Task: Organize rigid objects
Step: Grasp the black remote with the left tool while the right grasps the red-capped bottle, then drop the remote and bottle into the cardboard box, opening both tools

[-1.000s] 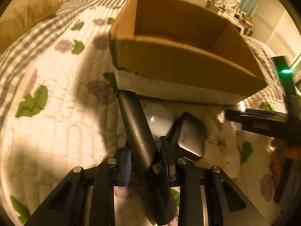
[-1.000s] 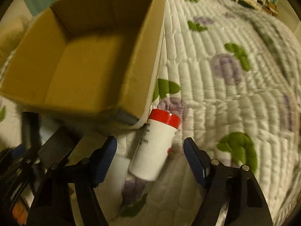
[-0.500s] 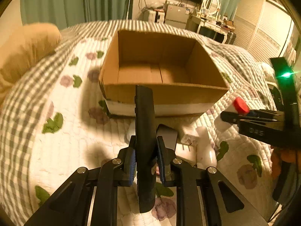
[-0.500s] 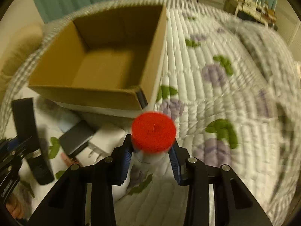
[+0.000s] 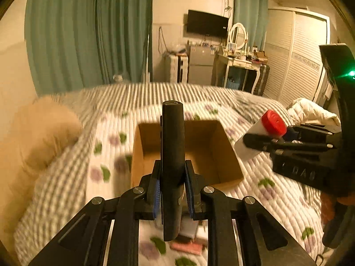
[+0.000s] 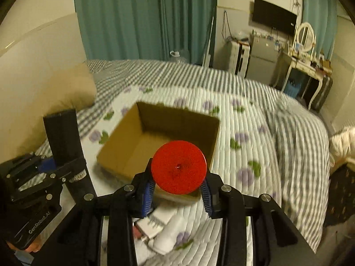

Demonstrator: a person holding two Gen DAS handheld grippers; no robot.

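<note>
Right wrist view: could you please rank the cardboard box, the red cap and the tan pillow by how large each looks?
1. cardboard box
2. tan pillow
3. red cap

The cap sits nearest the camera in the right gripper, so it looks oversized; its rank stays last.

Left gripper (image 5: 172, 190): raised, level, jaws clamped on sides of long black bar-shaped object (image 5: 172, 146), blue pads (image 5: 156, 191) pressed against it; object stands upright between fingers, sticks out above and below. Right gripper (image 6: 177, 191): raised beside left one, jaws closed around white bottle with red cap (image 6: 179, 170), cap facing camera. Both held apart, side by side.
</note>
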